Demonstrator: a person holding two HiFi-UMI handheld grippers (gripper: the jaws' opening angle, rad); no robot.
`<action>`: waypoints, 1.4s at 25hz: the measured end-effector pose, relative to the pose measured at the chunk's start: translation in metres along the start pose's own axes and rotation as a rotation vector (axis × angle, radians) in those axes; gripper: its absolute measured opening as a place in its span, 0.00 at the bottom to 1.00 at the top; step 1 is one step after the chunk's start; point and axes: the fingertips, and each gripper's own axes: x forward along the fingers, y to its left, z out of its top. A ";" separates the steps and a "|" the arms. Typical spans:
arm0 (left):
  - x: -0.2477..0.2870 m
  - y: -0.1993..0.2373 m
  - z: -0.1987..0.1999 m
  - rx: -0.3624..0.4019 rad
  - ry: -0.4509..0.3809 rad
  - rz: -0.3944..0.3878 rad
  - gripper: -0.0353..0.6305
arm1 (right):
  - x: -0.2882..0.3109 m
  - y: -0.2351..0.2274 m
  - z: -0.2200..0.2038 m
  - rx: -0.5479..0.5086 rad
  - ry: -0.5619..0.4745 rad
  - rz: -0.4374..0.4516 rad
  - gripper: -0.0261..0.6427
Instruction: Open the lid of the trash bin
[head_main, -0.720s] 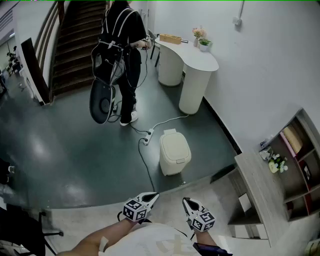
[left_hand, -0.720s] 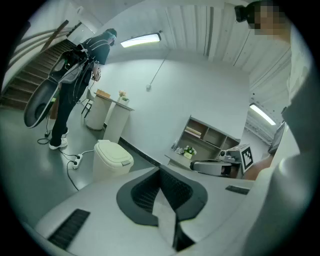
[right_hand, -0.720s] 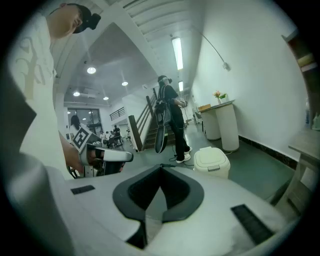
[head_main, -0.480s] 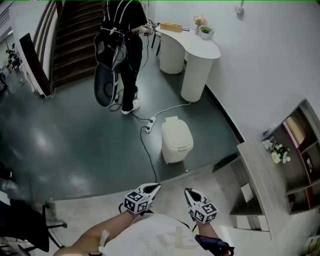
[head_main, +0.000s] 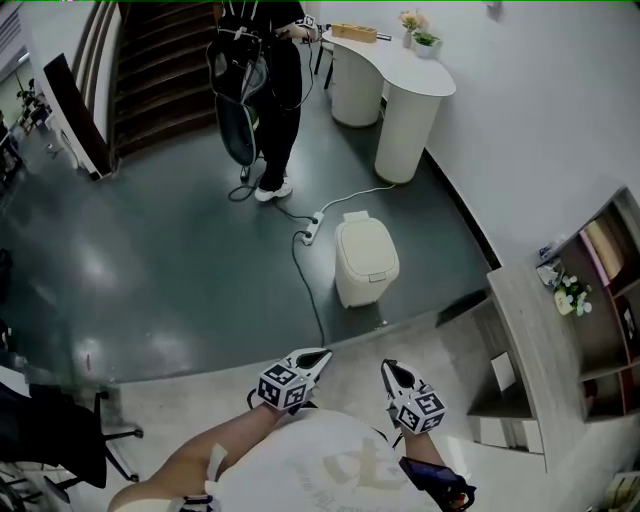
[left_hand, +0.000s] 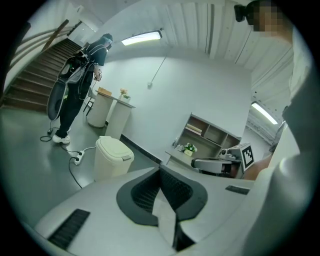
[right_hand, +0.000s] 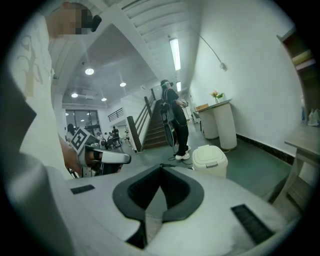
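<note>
A cream trash bin (head_main: 366, 260) with its lid down stands on the dark floor ahead of me; it also shows in the left gripper view (left_hand: 112, 157) and the right gripper view (right_hand: 210, 160). My left gripper (head_main: 320, 355) and right gripper (head_main: 387, 368) are held close to my body, side by side, well short of the bin. Both point towards it. In the left gripper view the jaws of the left gripper (left_hand: 160, 169) meet at the tips with nothing between them. The right gripper (right_hand: 161, 167) looks the same, shut and empty.
A power strip (head_main: 312, 228) and its cable (head_main: 310, 290) lie on the floor just left of the bin. A person (head_main: 275, 80) carrying a chair stands beyond it by a white counter (head_main: 405, 90). A wooden shelf unit (head_main: 535, 350) is at the right, stairs (head_main: 155, 80) at the back.
The view has moved forward, so the bin lies nearer and lower in the head view. Both grippers stay shut in front of me. The person beyond has shifted towards the top edge.
</note>
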 end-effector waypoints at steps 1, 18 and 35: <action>0.001 0.000 0.000 0.001 0.003 -0.004 0.07 | 0.000 0.000 0.001 0.007 -0.003 -0.003 0.05; -0.004 0.044 0.021 0.013 -0.002 -0.038 0.07 | 0.040 0.000 0.020 0.016 -0.027 -0.061 0.05; 0.008 0.075 0.036 -0.008 -0.029 -0.014 0.07 | 0.070 -0.022 0.023 0.027 -0.006 -0.060 0.05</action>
